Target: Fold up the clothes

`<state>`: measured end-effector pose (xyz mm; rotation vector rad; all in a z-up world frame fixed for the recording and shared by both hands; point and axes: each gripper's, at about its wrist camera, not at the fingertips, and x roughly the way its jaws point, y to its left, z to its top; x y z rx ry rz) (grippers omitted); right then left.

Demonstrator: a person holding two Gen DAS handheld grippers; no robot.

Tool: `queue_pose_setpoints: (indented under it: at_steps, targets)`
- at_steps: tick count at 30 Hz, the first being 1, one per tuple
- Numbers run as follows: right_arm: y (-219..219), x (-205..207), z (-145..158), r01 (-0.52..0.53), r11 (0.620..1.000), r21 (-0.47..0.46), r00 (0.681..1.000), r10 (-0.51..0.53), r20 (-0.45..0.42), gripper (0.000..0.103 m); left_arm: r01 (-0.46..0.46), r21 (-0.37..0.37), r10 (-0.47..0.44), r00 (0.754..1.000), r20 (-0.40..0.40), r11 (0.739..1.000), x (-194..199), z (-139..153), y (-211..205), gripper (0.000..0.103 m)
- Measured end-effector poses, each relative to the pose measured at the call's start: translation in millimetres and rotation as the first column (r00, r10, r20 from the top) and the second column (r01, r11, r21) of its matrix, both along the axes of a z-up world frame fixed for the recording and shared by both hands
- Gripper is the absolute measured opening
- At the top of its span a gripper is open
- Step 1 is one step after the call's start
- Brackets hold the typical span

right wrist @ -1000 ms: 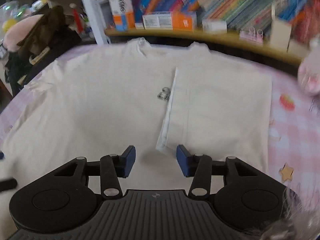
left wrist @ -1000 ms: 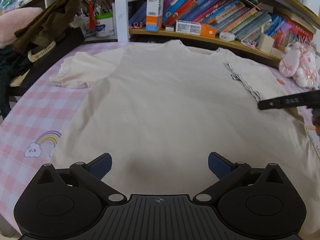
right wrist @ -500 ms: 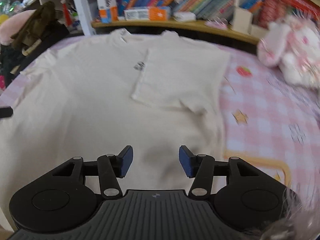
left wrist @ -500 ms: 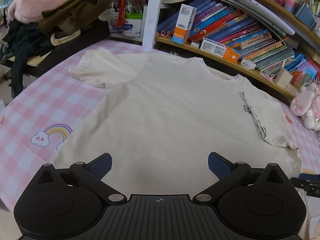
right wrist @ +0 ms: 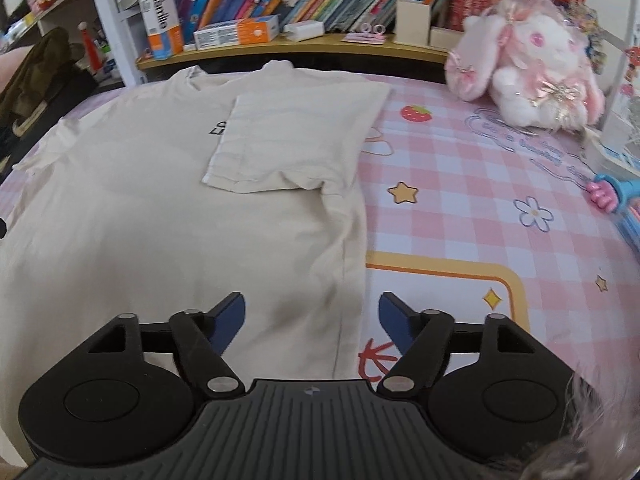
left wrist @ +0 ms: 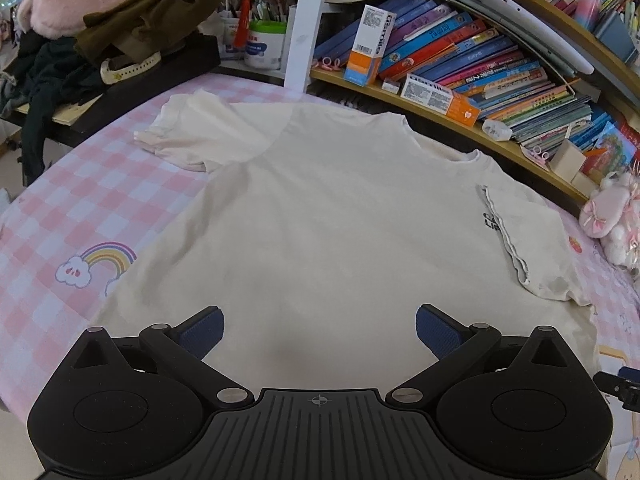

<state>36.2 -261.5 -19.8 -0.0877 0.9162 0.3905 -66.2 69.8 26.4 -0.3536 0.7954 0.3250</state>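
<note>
A cream T-shirt [left wrist: 320,220] lies spread flat on the pink checked tabletop [left wrist: 60,208], collar toward the bookshelf. Its right sleeve [right wrist: 296,136] is folded inward over the chest, half covering a black print [right wrist: 217,129]. The left sleeve [left wrist: 180,132] still lies out flat. My left gripper [left wrist: 319,330] hovers open over the lower hem area with nothing between its fingers. Over the shirt's right side seam, near the bottom corner, my right gripper [right wrist: 311,318] is open too and holds nothing. A tip of the right gripper [left wrist: 618,382] shows at the left wrist view's right edge.
A bookshelf [left wrist: 460,72] with books and boxes runs along the far edge. A pink plush rabbit [right wrist: 524,60] sits at the far right, a pink and blue toy [right wrist: 612,192] at the right edge. A pile of dark clothes [left wrist: 132,40] lies far left.
Both grippers have pulled back toward the near edge of the shirt. The right one swung rightward to the side seam and opened wider; the folded sleeve stays where it lay.
</note>
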Motion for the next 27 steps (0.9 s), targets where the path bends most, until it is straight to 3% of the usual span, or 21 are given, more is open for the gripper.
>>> queue_pose_setpoints:
  at_steps: [7, 12, 18, 23, 27]
  targets:
    - [14.5, -9.2, 1.5, 0.097, 0.995, -0.031, 0.995, -0.097, 0.006, 0.085, 0.093, -0.010, -0.093, 0.996, -0.007, 0.996, 6.1, -4.5, 29.8, 0.103]
    - [53.8, -26.6, 7.0, 0.180, 0.983, -0.047, 0.984, -0.179, 0.019, 0.086, 0.156, -0.026, -0.155, 0.988, 0.013, 0.987, 8.2, -0.6, 66.7, 0.103]
    - [114.6, -50.1, 12.2, 0.192, 0.981, -0.027, 0.981, -0.191, 0.032, 0.088, 0.195, -0.110, -0.192, 0.981, 0.036, 0.975, 10.1, -2.3, 112.8, 0.102]
    - [155.6, -67.5, 8.9, 0.197, 0.980, -0.032, 0.980, -0.196, 0.033, 0.088, 0.128, -0.236, -0.112, 0.991, 0.077, 0.963, 10.0, -5.9, 163.3, 0.097]
    - [178.6, -76.3, 9.8, 0.194, 0.980, -0.052, 0.981, -0.192, 0.033, 0.088, 0.024, -0.387, 0.009, 0.997, 0.083, 0.922, 13.4, -21.7, 208.8, 0.080]
